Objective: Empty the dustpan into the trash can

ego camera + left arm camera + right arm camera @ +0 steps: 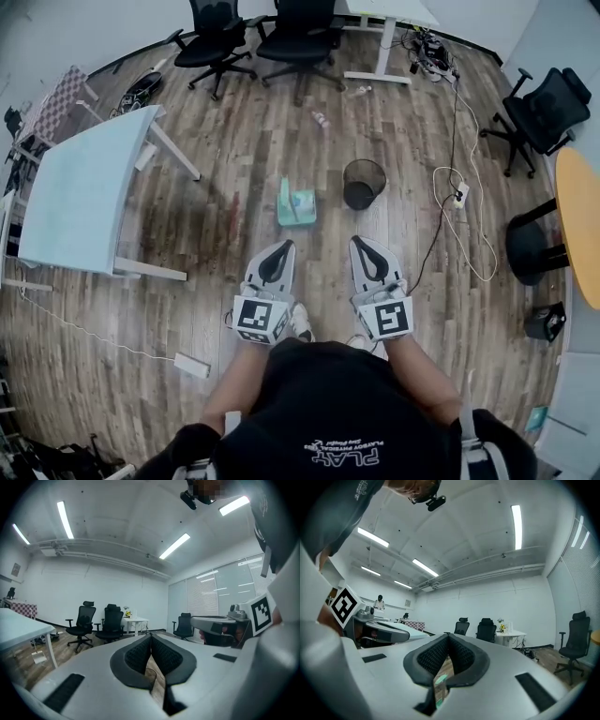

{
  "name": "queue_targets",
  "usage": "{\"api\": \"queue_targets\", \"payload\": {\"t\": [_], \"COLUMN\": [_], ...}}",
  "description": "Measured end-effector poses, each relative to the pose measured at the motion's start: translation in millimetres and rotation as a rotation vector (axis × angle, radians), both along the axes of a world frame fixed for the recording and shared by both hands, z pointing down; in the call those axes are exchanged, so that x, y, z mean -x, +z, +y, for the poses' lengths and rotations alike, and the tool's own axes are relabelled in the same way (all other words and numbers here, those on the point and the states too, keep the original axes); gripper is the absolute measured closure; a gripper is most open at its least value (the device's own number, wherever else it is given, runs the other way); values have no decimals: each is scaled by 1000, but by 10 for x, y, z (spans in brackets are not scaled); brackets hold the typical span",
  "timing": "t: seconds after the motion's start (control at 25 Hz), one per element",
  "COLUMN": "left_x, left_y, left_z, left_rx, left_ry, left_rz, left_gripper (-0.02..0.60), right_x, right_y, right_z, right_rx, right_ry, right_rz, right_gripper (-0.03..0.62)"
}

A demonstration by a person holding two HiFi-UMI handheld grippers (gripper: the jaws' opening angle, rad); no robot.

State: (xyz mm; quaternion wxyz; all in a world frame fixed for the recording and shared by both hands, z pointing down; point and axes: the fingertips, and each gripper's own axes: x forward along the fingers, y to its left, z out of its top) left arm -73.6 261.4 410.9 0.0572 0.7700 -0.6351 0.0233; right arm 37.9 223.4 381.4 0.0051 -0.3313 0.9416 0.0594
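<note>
Left gripper (283,246) and right gripper (360,242) are hanging near the person, both pinched closed and holding nothing. Farther off, the teal plastic dustpan (296,203) is lying on the brown wooden floor (234,159), just left of the round black mesh trash can (364,183). Nothing is getting done yet: I think picking up and tipping are both waiting.

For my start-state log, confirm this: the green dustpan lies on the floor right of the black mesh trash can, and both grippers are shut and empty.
Wrong on one point. The head view shows the green dustpan on the floor left of the black mesh trash can, not right of it. The left gripper and right gripper are indeed shut and empty.
</note>
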Motion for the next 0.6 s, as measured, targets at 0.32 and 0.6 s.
{"api": "queue_targets", "payload": {"t": [0.32,0.6], "left_x": [548,763], "left_y": [10,111], "left_z": [-388,-783], "left_rx": [-2,19], "left_ry": [44,45], "left_rz": [19,26], "left_gripper": [558,558], "right_x": [458,680], "right_y": [25,123], "right_z": [-363,-705], "right_rx": [33,53], "right_ry": [62,64], "right_rz": [34,53], "right_gripper": [577,577]}}
